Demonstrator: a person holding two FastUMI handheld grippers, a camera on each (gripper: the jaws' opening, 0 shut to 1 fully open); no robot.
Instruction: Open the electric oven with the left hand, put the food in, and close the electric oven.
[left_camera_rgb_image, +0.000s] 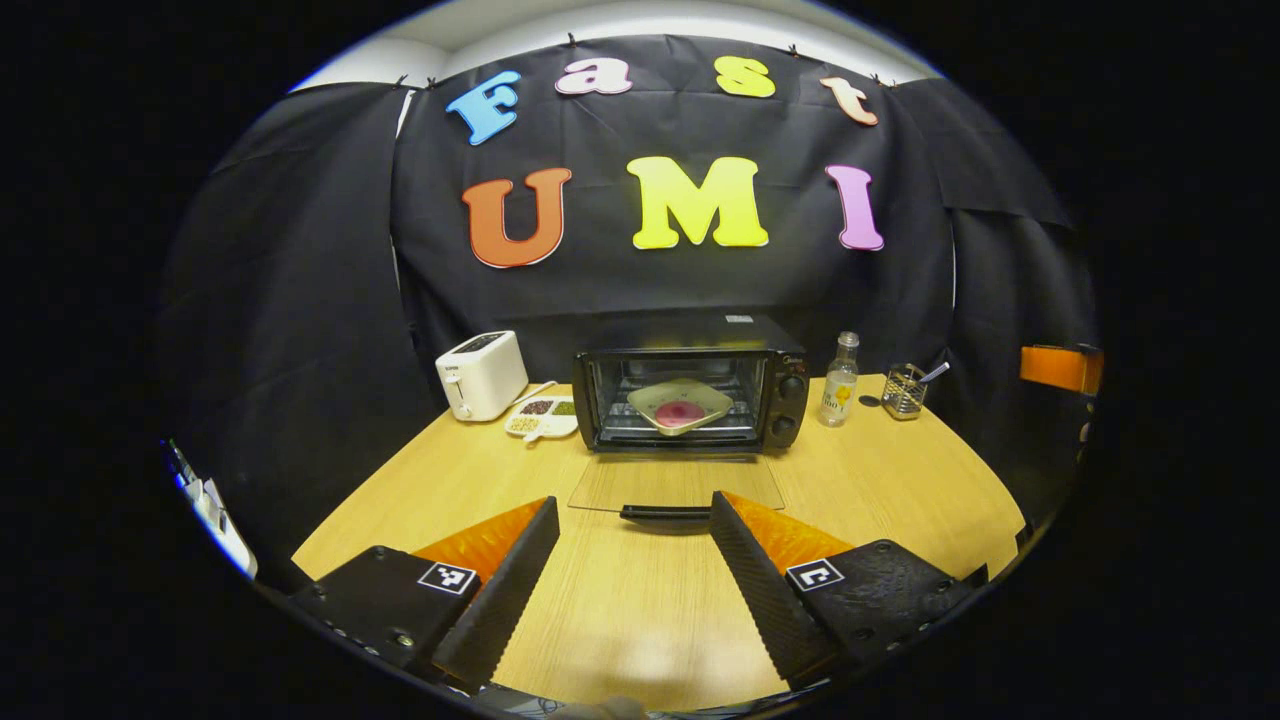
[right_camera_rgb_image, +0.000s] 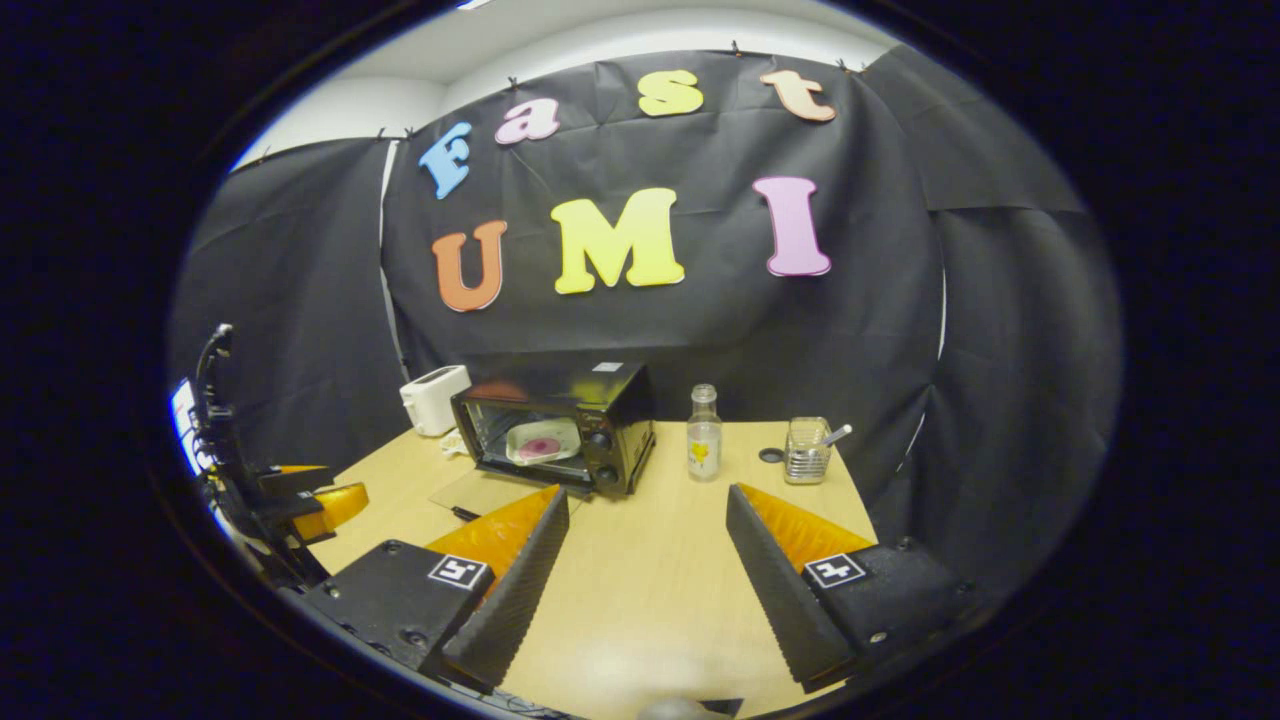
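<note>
Glass oven door (left_camera_rgb_image: 675, 483) lies open, plate of food (left_camera_rgb_image: 680, 405) inside — my closing remains; both hand-held grippers spread, empty.

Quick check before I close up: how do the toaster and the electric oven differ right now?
The toaster is white; the electric oven is black. The toaster is the smaller, closed box, while the oven's glass door lies folded down flat on the table. The oven holds a plate with a reddish food on its rack; nothing shows in the toaster. Both stand at the table's back edge, the toaster to the oven's left.
</note>
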